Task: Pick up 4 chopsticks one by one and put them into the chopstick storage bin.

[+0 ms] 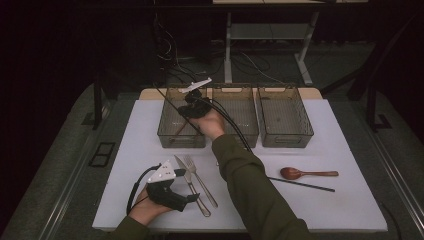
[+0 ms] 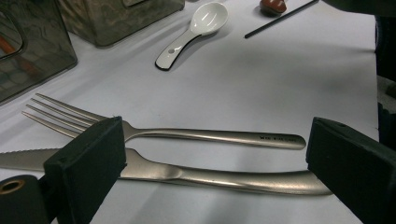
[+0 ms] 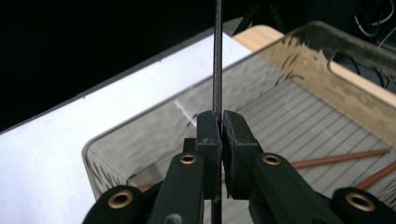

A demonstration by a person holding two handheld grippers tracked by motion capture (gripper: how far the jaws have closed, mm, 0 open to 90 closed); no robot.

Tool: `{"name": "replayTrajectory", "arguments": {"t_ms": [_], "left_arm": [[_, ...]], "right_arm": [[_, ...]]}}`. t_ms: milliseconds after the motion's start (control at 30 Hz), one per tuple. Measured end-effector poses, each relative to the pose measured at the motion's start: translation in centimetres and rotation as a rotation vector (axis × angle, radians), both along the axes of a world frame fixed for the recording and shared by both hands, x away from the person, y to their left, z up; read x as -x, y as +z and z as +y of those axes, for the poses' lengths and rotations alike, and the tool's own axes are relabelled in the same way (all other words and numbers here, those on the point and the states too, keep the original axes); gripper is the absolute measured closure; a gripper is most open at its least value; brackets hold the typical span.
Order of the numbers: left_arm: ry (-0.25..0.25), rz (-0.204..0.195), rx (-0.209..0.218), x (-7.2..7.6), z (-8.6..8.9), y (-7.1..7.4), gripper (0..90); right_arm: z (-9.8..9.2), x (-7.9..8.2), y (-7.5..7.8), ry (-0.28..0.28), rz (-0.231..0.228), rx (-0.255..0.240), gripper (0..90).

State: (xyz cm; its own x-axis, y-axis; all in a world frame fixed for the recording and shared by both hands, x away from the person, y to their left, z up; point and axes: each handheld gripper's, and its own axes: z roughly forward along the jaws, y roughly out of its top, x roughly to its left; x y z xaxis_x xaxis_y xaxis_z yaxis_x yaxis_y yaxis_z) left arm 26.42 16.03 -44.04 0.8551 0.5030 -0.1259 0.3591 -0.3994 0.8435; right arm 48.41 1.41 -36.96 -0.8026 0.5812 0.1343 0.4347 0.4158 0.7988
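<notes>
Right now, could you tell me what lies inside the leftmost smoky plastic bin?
Two reddish-brown wooden chopsticks lie on the leftmost smoky plastic bin's ribbed floor. The right claw, clamping a black chopstick, covers their near ends.

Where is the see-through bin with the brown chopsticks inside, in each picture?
High view: it is the left bin of three, toward the table's far edge.
Left gripper view: upper left corner, cut off by the frame.
Right gripper view: middle and right, beneath the right claw.
Shared landmark: the white table cover lies beside the bin in all three.
</notes>
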Motion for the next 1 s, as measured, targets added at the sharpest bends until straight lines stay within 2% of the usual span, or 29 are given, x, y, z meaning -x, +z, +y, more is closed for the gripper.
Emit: {"name": "replayTrajectory", "arguments": {"t_ms": [67, 267, 333, 400, 533, 733, 1000], "left_arm": [[0.001, 0.001, 0.001, 0.0, 0.0, 0.0, 4.2], [-0.007, 0.001, -0.004, 0.1, -0.1, 0.0, 4.2], [-0.007, -0.001, -0.002, 0.1, -0.2, 0.0, 4.2], [-0.008, 0.000, -0.005, 0.1, -0.1, 0.0, 4.2], [-0.007, 0.001, -0.006, 0.0, -0.1, 0.0, 4.2], [-0.009, -0.001, -0.004, 0.1, -0.1, 0.0, 4.2], [-0.008, 0.006, -0.009, 0.0, -0.1, -0.1, 4.2]], "right_arm": [[0.1, -0.1, -0.3, -0.009, 0.013, 0.010, 85.4], [0.5, -0.1, -1.3, -0.039, 0.047, 0.100, 85.0], [0.5, -0.1, -1.5, -0.037, 0.061, 0.114, 83.6], [0.5, -0.1, -1.5, -0.040, 0.060, 0.112, 75.9], [0.1, 0.1, -1.1, -0.035, 0.042, 0.100, 67.7], [-1.3, 0.4, -0.5, -0.019, 0.039, 0.057, 59.3], [-3.9, 1.7, 0.5, 0.018, 0.027, 0.033, 51.3]]}}
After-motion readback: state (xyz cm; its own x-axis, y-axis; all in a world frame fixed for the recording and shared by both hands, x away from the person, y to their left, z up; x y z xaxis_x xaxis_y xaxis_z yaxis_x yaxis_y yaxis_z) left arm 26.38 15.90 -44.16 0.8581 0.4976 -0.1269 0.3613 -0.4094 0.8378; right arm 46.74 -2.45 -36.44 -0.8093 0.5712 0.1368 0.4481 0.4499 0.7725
